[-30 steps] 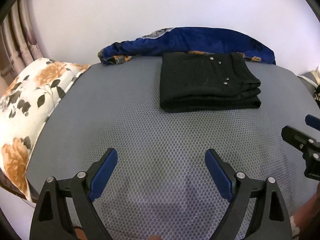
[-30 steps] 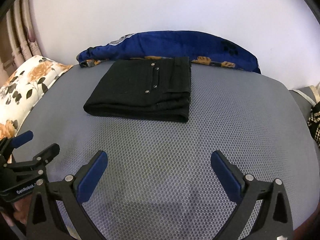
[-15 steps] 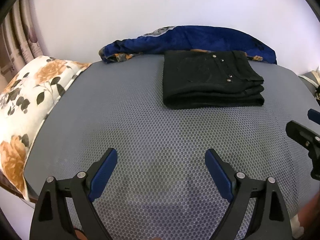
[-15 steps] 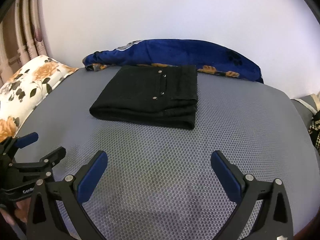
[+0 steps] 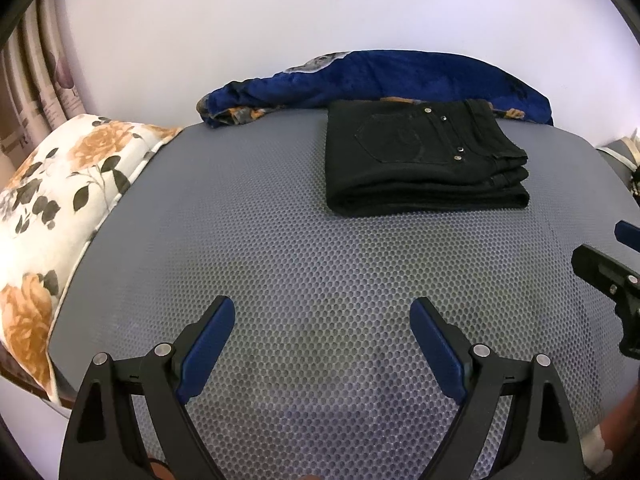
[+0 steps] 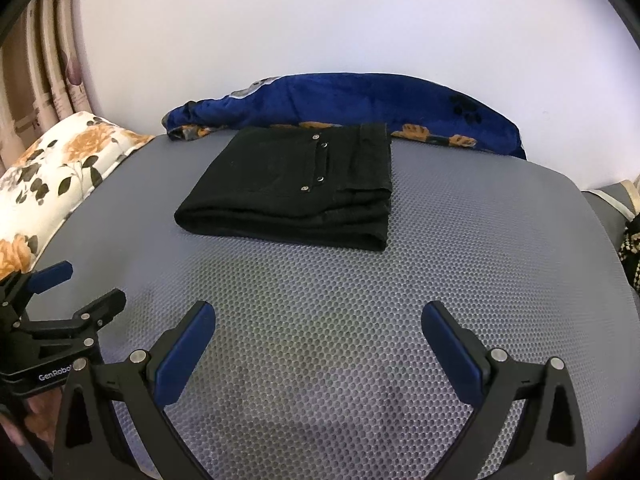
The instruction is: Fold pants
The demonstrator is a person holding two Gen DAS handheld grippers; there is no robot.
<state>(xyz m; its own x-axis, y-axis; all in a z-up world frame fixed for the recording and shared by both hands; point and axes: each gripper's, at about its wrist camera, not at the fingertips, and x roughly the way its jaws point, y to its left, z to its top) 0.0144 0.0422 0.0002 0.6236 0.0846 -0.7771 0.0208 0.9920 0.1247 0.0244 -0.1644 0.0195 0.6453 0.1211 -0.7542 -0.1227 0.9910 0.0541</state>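
Black pants, folded into a thick rectangle, lying flat on the grey honeycomb mat, far edge just beside the blue blanket. Well apart from the left claw, ahead and to its right; left claw spread wide, nothing between its blue pads. Likewise ahead of the right claw, slightly to its left, well apart; that claw also gaping and empty.

Left view only: a stitched back pocket on the top layer, stacked waistband edges at the right side. Right view only: paw prints on the blanket, the "GenRobot" lettering on the neighbouring claw. Floral pillow at left in both.
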